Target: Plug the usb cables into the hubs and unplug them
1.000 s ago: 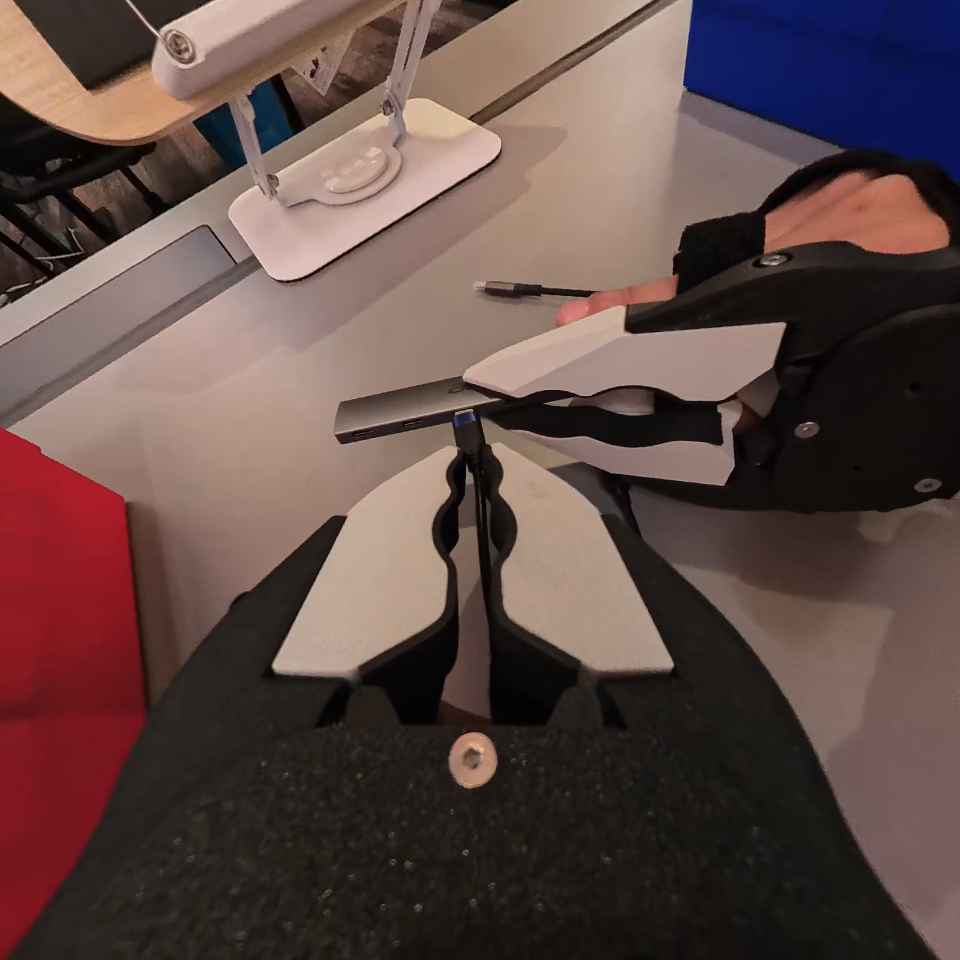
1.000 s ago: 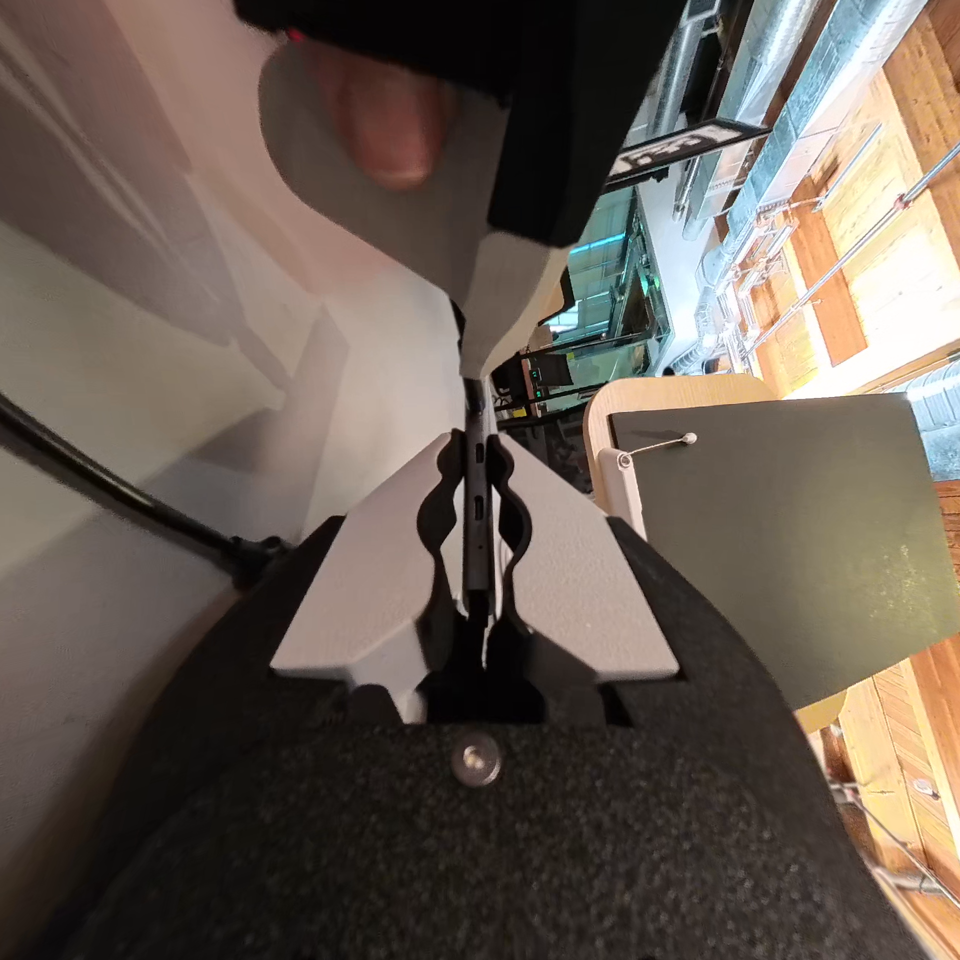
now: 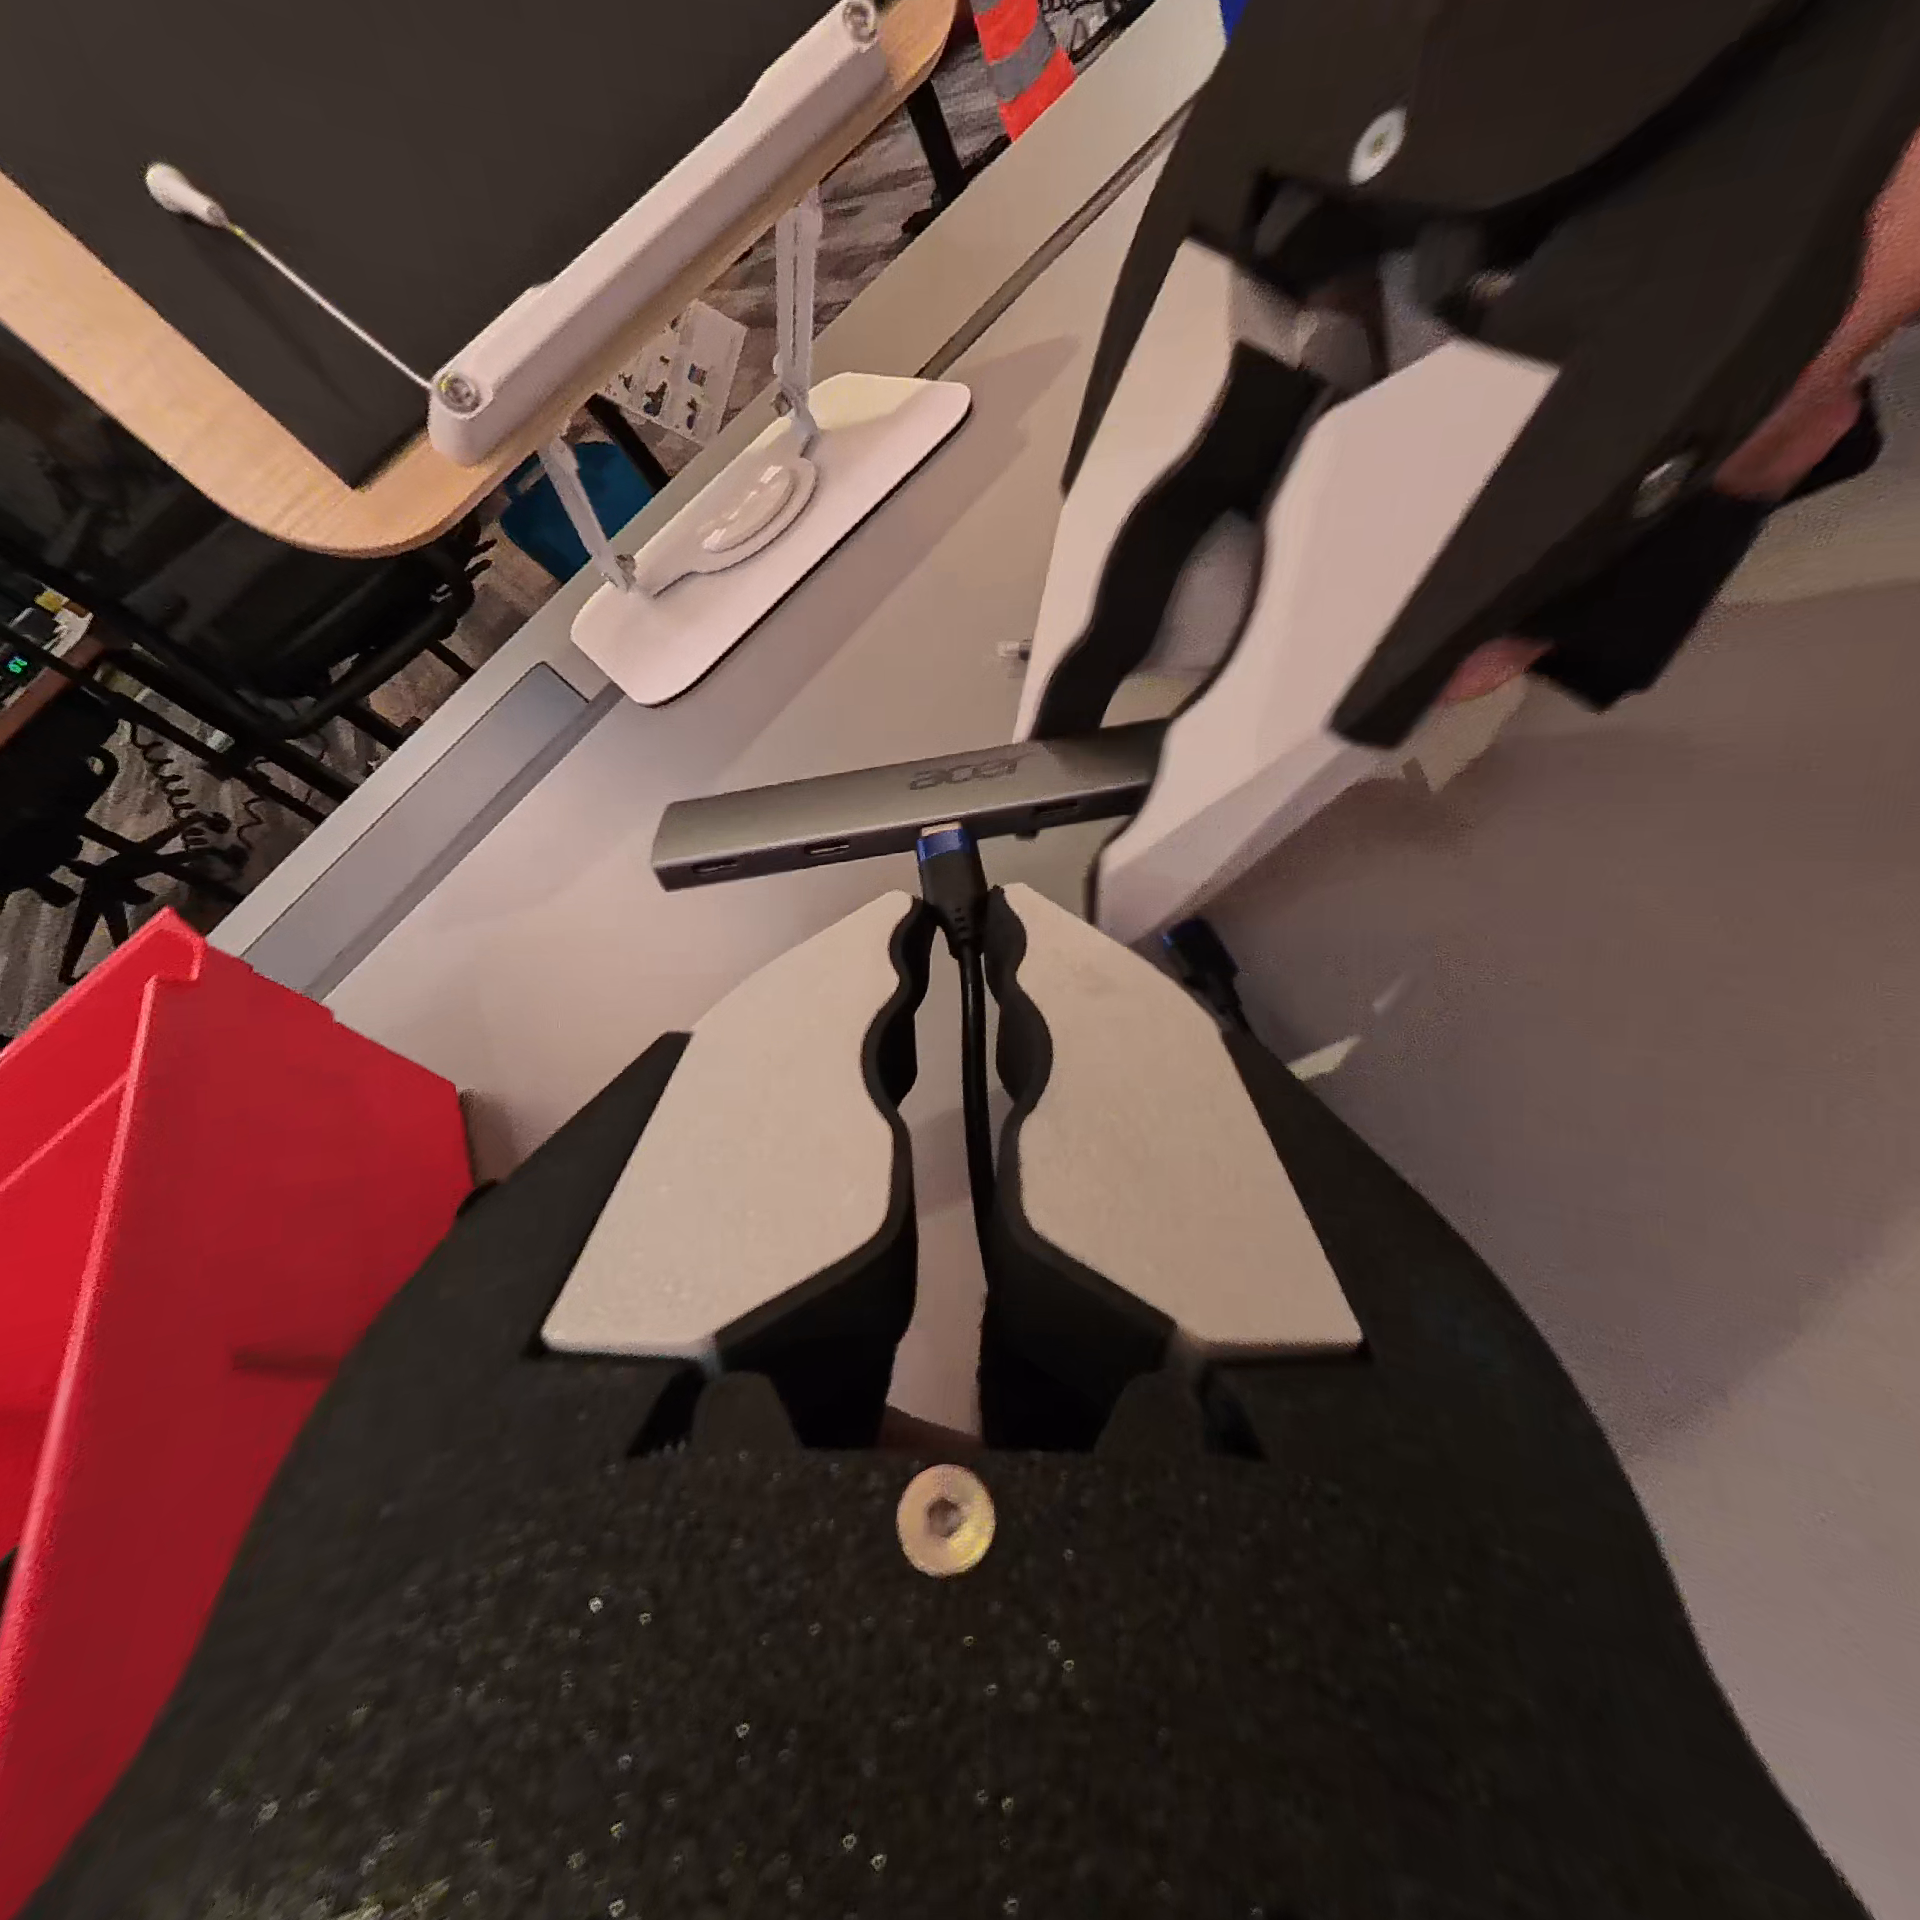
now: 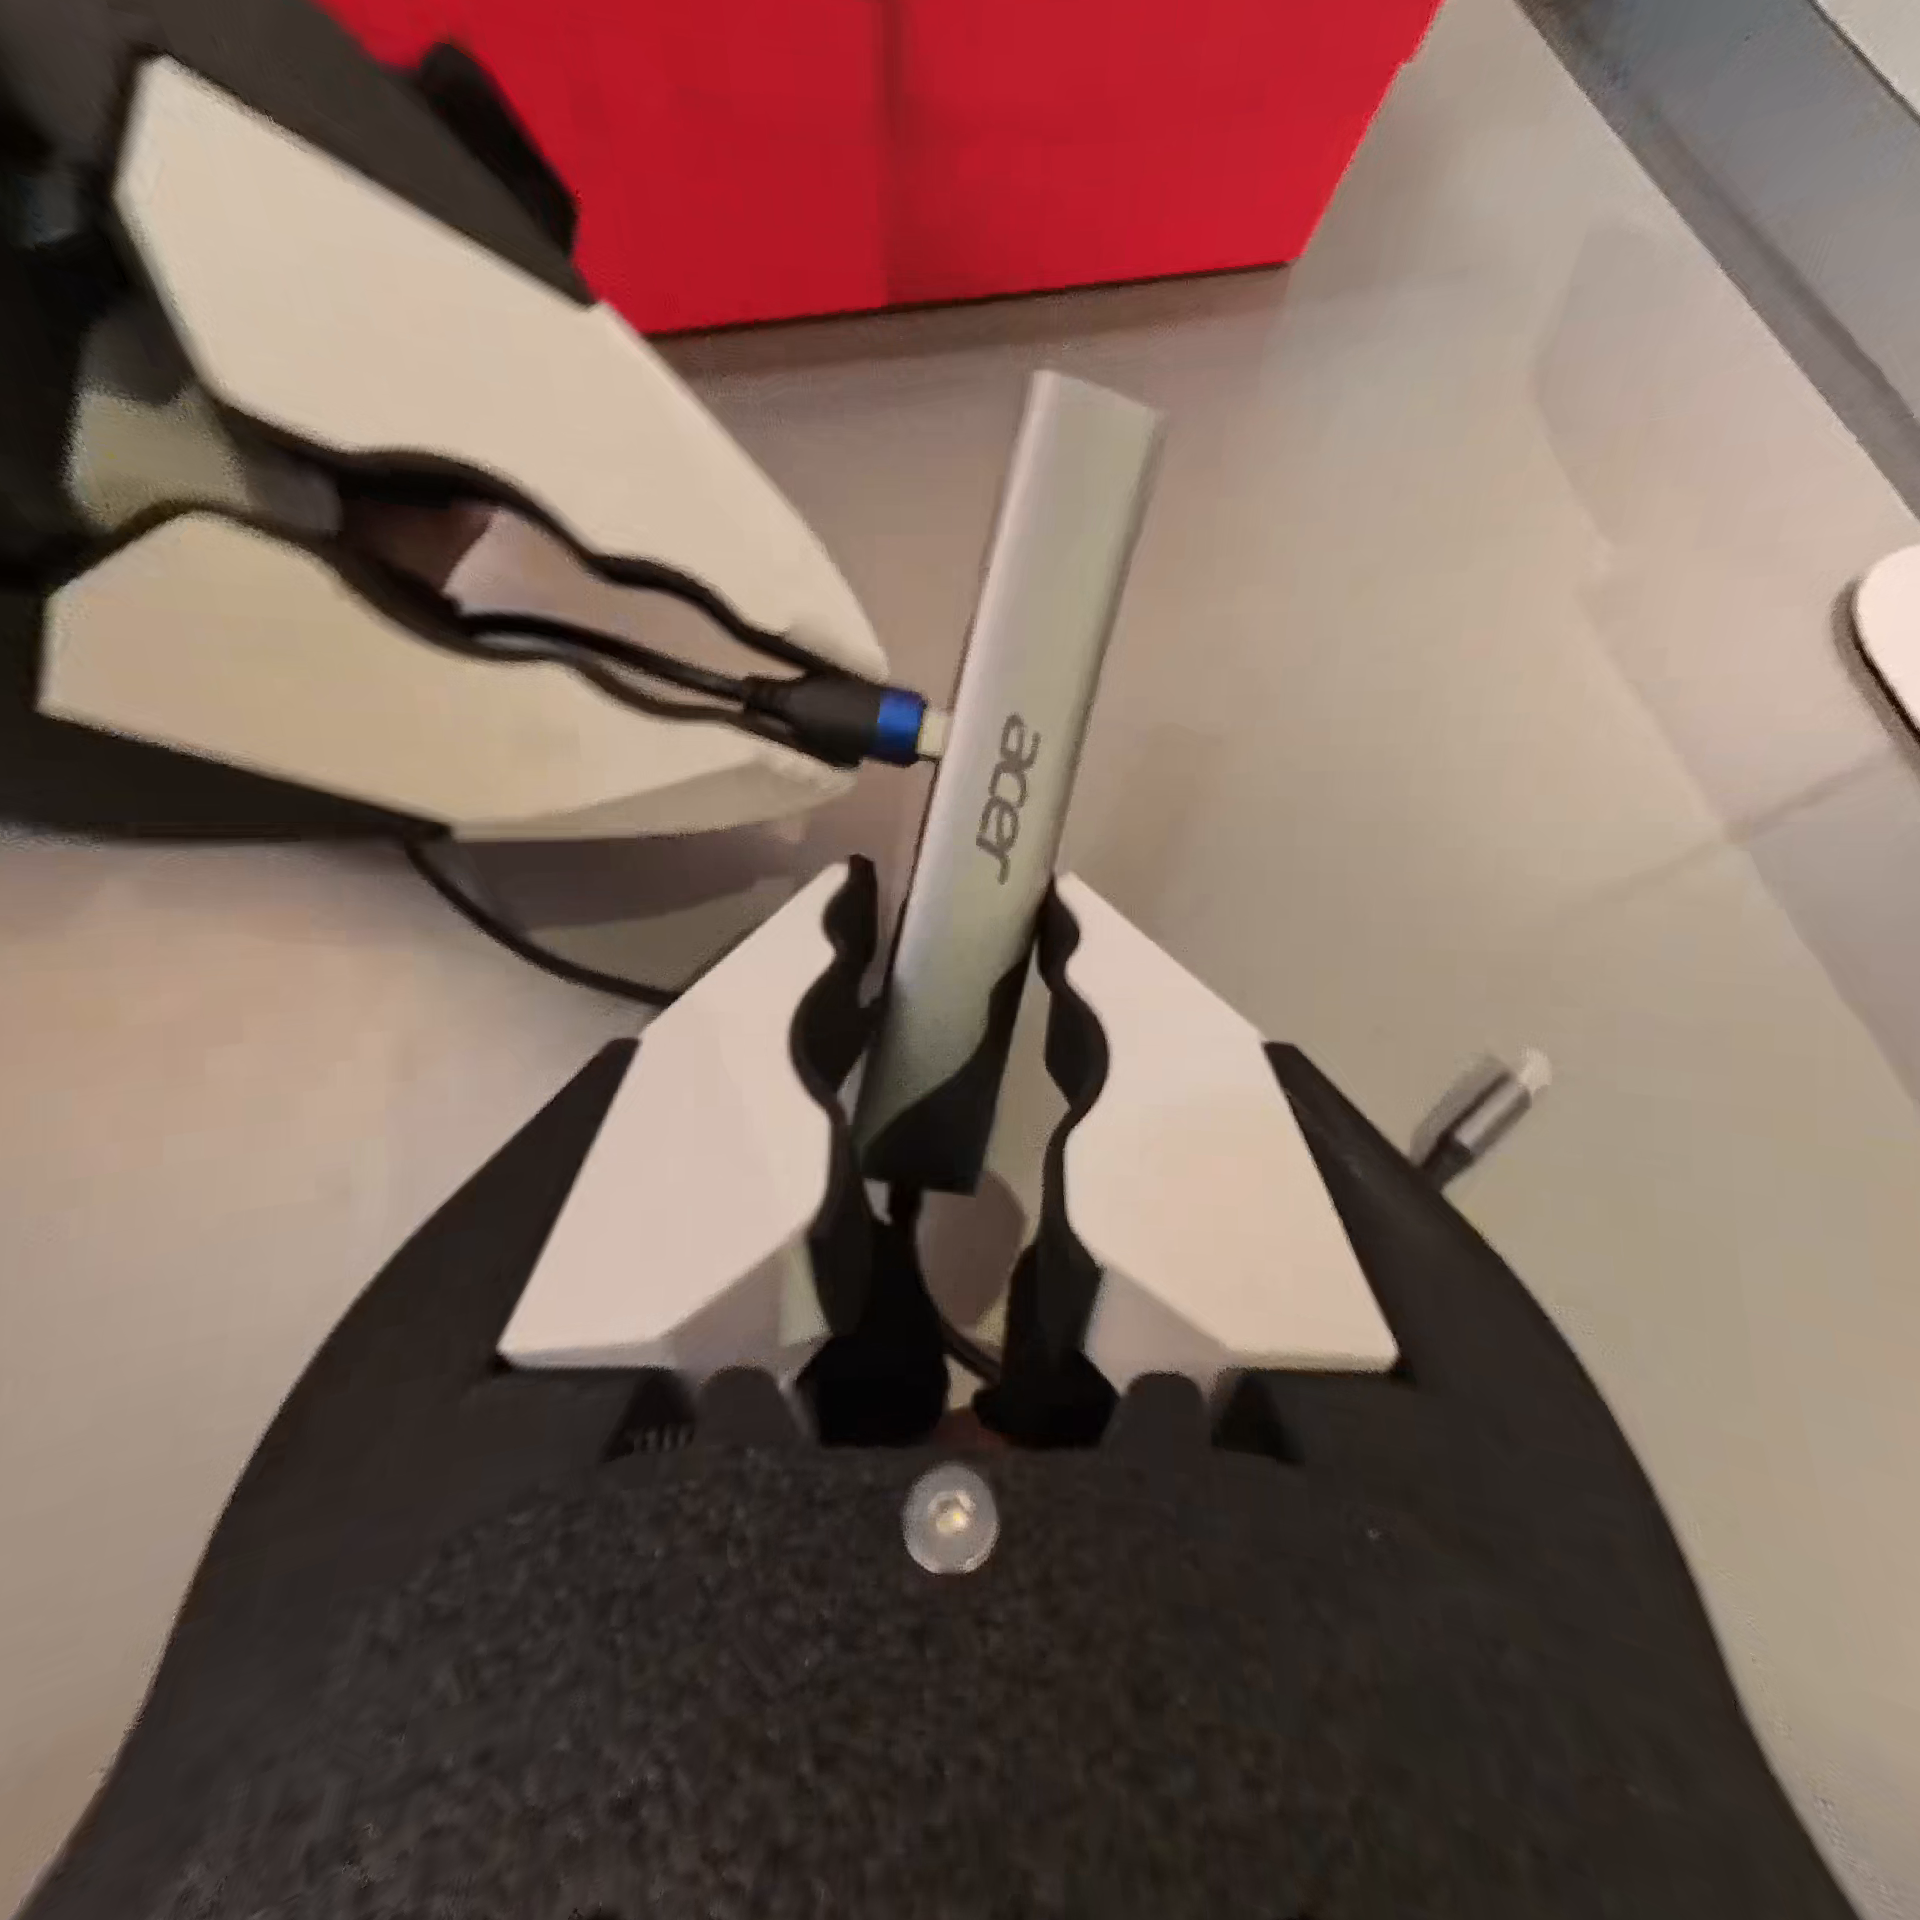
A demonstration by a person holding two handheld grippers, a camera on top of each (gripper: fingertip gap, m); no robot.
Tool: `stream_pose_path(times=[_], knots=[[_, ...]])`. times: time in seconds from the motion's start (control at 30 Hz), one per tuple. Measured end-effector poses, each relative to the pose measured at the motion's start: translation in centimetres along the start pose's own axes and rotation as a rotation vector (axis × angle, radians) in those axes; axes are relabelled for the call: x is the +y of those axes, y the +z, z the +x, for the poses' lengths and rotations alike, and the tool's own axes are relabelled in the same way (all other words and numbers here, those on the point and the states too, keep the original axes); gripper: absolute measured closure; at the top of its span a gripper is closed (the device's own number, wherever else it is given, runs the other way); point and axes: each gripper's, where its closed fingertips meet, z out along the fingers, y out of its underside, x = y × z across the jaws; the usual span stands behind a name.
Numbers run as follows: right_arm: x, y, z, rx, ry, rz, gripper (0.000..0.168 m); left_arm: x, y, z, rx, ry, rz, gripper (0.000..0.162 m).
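My left gripper point(image 3: 951, 904) is shut on a black cable, just behind its blue-ringed plug point(image 3: 943, 857). The plug's metal tip meets a port on the long side of a slim grey hub point(image 3: 831, 816). My right gripper point(image 4: 956, 894) is shut on one end of the hub point(image 4: 1049, 623), which sticks out forward above the grey table point(image 4: 1455, 623). In the right wrist view the left gripper point(image 4: 852, 727) comes in from the left with the plug point(image 4: 883, 722) against the hub's edge. In the left wrist view the right gripper point(image 3: 1081, 790) reaches down from the upper right.
A red bin point(image 3: 156, 1143) stands close on the left and also shows in the right wrist view point(image 4: 935, 156). A white stand with a flat base point(image 3: 769, 530) sits near the table's far edge. A loose cable plug point(image 4: 1486, 1107) lies on the table beside my right gripper. The grippers are tip to tip, or close to it.
The right gripper has turned with the hub and now reaches down from the upper right instead of from the side. The hub's broad face now shows. Both grippers keep their grip, plug at the hub.
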Motion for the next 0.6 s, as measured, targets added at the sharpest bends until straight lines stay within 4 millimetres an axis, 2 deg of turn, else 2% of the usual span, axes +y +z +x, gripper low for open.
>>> stream_pose_path(times=[0.07,0.2,0.33,0.47,0.6], knots=[[0.0,0.0,0.8,0.055,-0.006,0.003,0.149,-0.1,0.0,0.3,-0.001,0.009,-0.003,0.152],[0.1,-0.6,0.8,0.077,-0.072,-0.007,0.149,-0.5,-0.1,0.7,0.006,0.001,0.002,0.152],[0.9,-0.7,1.6,0.199,-0.210,-0.111,0.150,-0.3,0.3,1.3,-0.008,0.040,-0.042,0.152],[1.1,-0.5,1.6,0.184,-0.163,-0.110,0.150,-0.3,0.5,1.4,0.004,-0.017,-0.046,0.152],[1.2,-0.4,2.0,0.217,-0.191,-0.137,0.150,-0.1,1.0,1.3,-0.012,-0.051,-0.071,0.152]])
